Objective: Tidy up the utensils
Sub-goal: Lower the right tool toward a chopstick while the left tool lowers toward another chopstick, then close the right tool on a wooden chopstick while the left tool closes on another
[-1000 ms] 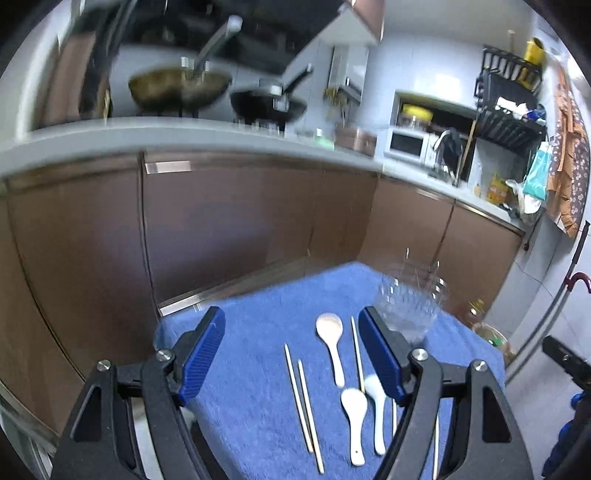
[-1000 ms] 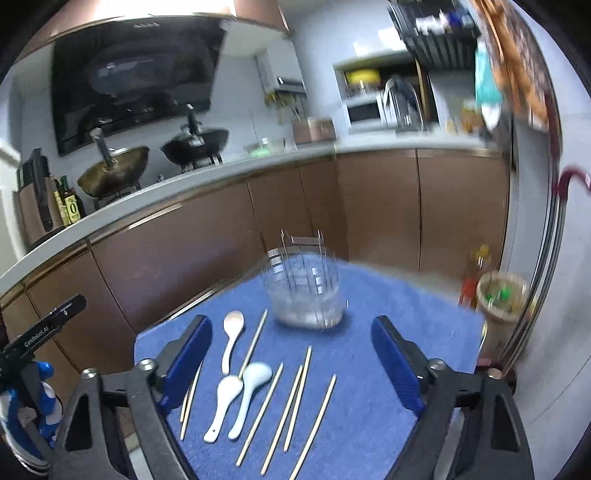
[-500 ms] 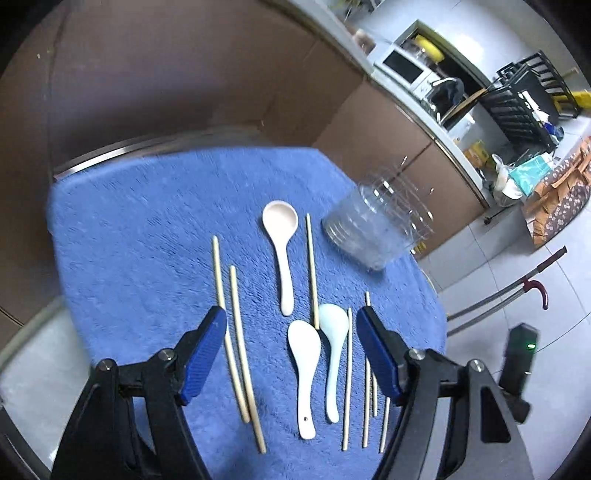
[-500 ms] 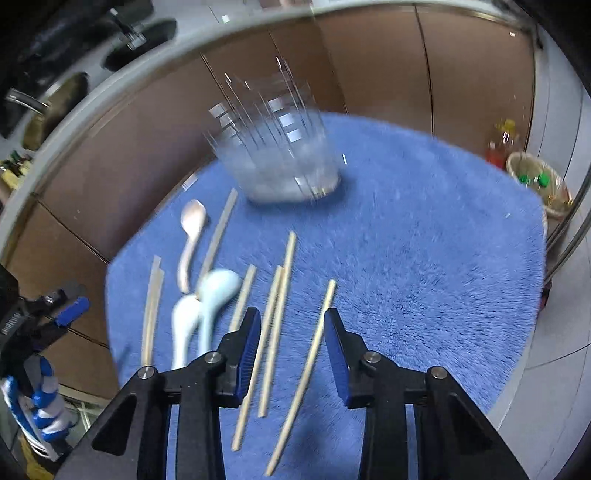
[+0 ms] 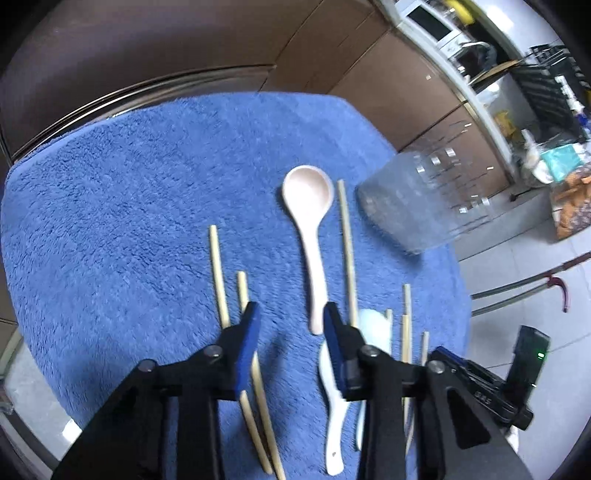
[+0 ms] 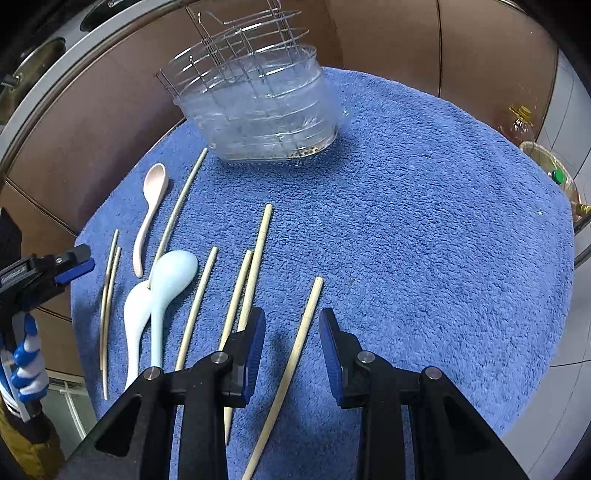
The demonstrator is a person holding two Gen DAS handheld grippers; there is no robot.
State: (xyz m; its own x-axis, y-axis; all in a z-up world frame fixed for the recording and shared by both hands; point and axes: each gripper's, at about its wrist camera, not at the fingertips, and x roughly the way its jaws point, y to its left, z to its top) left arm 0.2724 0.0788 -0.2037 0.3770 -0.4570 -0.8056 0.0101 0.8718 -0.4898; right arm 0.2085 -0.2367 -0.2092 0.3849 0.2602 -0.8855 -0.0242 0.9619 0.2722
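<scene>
Left gripper [image 5: 291, 325], jaws closing on nothing, over blue towel [image 5: 110, 221]; right gripper [image 6: 291, 332], unclosed, straddled one chopstick [image 6: 301, 339] without contact.

I'm looking past brown cabinet doors [image 5: 388, 70] under a pale countertop [image 5: 476, 96]; a microwave [image 5: 432, 22] is sitting there, grey floor tiles [image 5: 517, 266] showing beyond.

Both wrist cameras look steeply down, close over the blue towel [image 5: 110, 221], toward the clear utensil holder [image 6: 258, 110]. The left views from farther left. Both share the holder.
</scene>
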